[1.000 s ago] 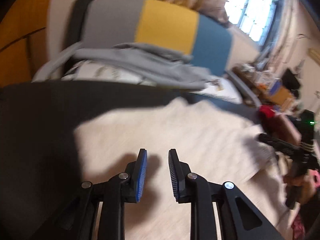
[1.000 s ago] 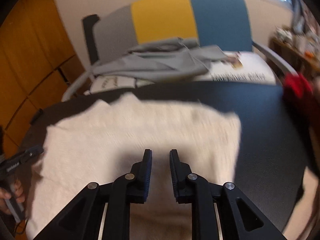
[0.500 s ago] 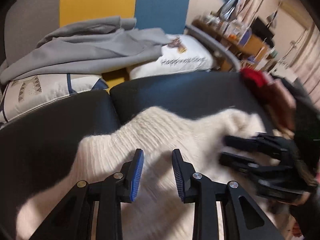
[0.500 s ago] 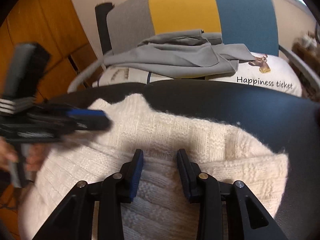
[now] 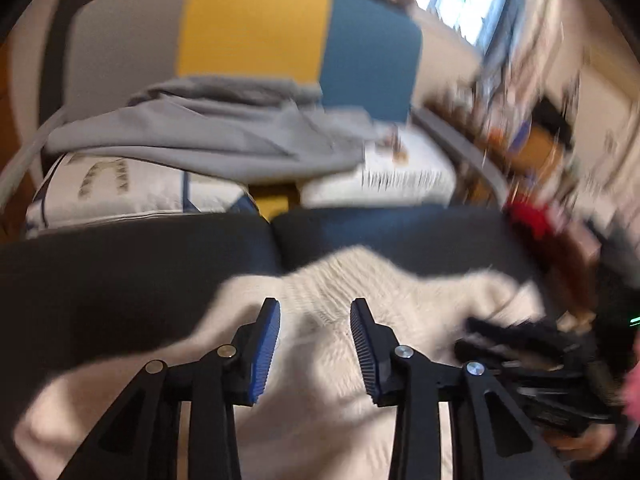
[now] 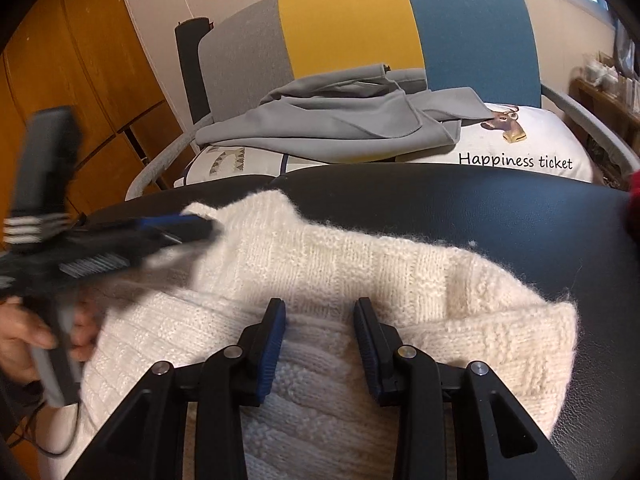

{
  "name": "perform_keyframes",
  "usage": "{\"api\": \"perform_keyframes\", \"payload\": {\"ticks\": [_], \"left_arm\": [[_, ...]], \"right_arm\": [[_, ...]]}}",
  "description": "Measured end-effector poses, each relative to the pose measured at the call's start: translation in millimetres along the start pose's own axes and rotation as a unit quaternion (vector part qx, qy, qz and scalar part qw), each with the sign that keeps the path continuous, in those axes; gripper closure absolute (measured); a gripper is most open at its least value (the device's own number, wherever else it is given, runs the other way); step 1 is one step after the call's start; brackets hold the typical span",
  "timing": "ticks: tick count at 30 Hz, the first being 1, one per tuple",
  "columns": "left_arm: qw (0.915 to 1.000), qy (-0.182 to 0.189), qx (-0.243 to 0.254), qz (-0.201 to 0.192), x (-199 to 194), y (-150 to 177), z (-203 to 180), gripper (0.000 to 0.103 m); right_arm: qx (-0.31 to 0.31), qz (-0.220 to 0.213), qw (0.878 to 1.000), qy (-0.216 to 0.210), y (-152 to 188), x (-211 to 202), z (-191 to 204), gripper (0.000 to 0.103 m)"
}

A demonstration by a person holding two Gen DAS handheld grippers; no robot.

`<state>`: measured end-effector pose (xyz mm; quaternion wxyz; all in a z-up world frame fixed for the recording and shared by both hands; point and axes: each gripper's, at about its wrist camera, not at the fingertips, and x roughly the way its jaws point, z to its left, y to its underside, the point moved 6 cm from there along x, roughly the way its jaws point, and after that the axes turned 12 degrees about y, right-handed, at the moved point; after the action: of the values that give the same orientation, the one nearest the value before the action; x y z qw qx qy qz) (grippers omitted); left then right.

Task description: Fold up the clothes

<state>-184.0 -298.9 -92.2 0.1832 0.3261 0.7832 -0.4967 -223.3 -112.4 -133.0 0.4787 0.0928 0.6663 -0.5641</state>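
Observation:
A cream knitted sweater (image 6: pixel 360 264) lies on a black leather surface (image 6: pixel 500 208), with a lower part folded over onto it. My right gripper (image 6: pixel 320 320) is open and empty just above the folded edge. My left gripper (image 5: pixel 314 320) is open and empty over the sweater (image 5: pixel 320 420) near its far edge. In the right wrist view the left gripper (image 6: pixel 132 244) shows blurred at the sweater's left edge. In the left wrist view the right gripper (image 5: pixel 520 340) shows blurred at the right.
Behind the black surface (image 5: pixel 120 272) stands a grey, yellow and blue chair (image 6: pixel 360 28) holding a grey garment (image 6: pixel 340 124) and printed cushions (image 6: pixel 528 152). A red item (image 5: pixel 532 216) lies at the right. Orange wooden cabinets (image 6: pixel 80 60) stand at the left.
Both grippers have opened wider. They moved from the sweater's outer parts toward its middle, and a lower part of the sweater now lies folded over.

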Motion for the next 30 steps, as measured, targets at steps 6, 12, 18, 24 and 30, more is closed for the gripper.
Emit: {"api": "perform_keyframes", "payload": {"ticks": [6,12,18,24,30], "left_arm": [[0.9967,-0.063,-0.05,0.0,-43,26,64,0.068],[0.9936,-0.105,-0.041,-0.01,-41,45,92,0.068],[0.9892,-0.144,-0.026,-0.005,-54,46,78,0.068],[0.9882,-0.147,-0.001,-0.043,-119,84,37,0.068],[0.9901,-0.137,-0.006,-0.031,-168,165,1,0.068]], "right_arm": [[-0.002,-0.001,1.0,0.006,0,1,1,0.067],[-0.006,-0.002,1.0,0.014,0,2,2,0.067],[-0.01,-0.001,1.0,0.02,-1,1,3,0.066],[0.003,0.021,0.999,0.036,27,-37,-6,0.061],[0.025,0.038,0.999,0.026,104,-110,-25,0.053]]}}
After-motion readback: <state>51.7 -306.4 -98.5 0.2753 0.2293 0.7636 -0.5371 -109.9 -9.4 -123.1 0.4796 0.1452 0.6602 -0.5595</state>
